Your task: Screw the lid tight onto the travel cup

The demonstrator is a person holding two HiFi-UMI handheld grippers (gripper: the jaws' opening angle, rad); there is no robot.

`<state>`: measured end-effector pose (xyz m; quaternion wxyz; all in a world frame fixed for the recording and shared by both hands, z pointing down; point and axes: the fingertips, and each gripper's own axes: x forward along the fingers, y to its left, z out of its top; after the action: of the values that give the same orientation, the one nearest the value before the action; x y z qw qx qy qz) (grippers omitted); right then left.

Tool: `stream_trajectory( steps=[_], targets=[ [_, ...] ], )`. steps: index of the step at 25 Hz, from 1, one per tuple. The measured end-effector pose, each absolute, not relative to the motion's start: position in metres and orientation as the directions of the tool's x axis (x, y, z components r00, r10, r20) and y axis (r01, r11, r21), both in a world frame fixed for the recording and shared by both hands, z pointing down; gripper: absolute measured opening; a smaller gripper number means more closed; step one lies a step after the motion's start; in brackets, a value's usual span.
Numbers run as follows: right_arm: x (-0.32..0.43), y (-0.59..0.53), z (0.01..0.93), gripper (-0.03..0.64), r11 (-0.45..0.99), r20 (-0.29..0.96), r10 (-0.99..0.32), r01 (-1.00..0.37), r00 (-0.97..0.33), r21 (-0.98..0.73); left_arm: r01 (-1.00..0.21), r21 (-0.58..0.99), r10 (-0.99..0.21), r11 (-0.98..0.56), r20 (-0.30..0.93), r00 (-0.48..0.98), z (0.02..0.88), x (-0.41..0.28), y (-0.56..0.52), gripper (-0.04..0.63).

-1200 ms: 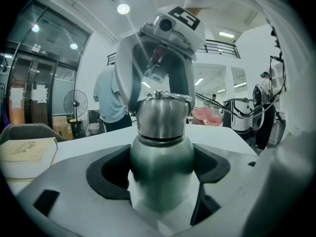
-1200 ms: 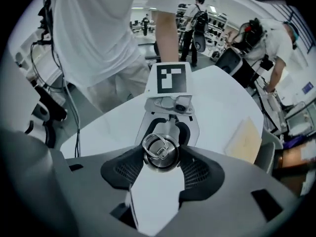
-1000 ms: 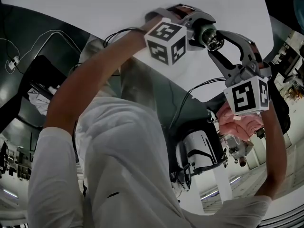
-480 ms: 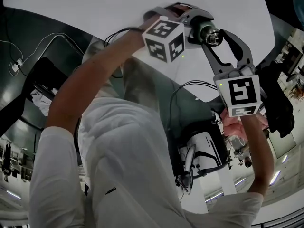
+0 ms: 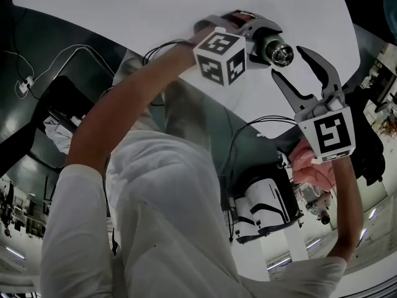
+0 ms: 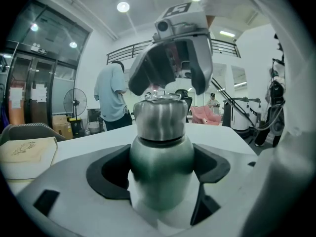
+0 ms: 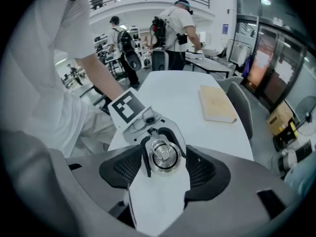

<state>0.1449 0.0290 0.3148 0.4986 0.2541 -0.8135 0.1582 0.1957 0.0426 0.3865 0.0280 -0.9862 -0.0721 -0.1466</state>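
Note:
A steel travel cup (image 6: pixel 160 154) with its steel lid (image 6: pixel 159 113) on top stands between the black pads of my left gripper (image 6: pixel 160 174), which is shut on the cup's body. In the head view the cup (image 5: pixel 273 47) sticks out past the left marker cube (image 5: pixel 220 58). My right gripper (image 5: pixel 287 62) hangs just off the lid end. Its jaws have just been opening and now stand wide. In the right gripper view the lid (image 7: pixel 163 154) shows end-on in the gap between the pads (image 7: pixel 123 171), which do not touch it.
The white table (image 5: pixel 155 11) lies under both grippers. A tan book (image 7: pixel 216 104) rests on it farther off. People (image 7: pixel 177 21) stand beyond the table, and a floor fan (image 6: pixel 75 102) stands at the back. Cables (image 5: pixel 37 67) run across the dark floor.
The right gripper has rolled and drawn back off the lid, and its jaws have spread wider. The left gripper and the cup have stayed in place.

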Motion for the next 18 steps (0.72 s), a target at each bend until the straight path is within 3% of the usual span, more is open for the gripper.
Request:
stream_trajectory(
  steps=[4,8,15,18],
  targets=[
    [0.154,0.035,0.315,0.250,0.966,0.938,-0.100,-0.259,-0.332,0.011,0.151,-0.035,0.134,-0.988,0.293,0.947,0.386,0.197,0.043,0.371],
    [0.156,0.037,0.323,0.250,0.998,0.964,0.036,0.062,-0.265,-0.020,0.151,-0.034,0.134,-0.988,0.291,0.947,0.387,0.197,0.042,0.371],
    [0.150,0.041,0.341,0.250,0.926,0.970,0.165,0.366,-0.181,-0.089,0.152,-0.034,0.136,-0.988,0.283,0.949,0.386,0.198,0.041,0.371],
    [0.149,0.043,0.344,0.225,0.921,0.966,0.184,0.375,-0.182,-0.105,0.150,-0.036,0.134,-0.988,0.283,0.950,0.386,0.196,0.041,0.371]
  ],
)
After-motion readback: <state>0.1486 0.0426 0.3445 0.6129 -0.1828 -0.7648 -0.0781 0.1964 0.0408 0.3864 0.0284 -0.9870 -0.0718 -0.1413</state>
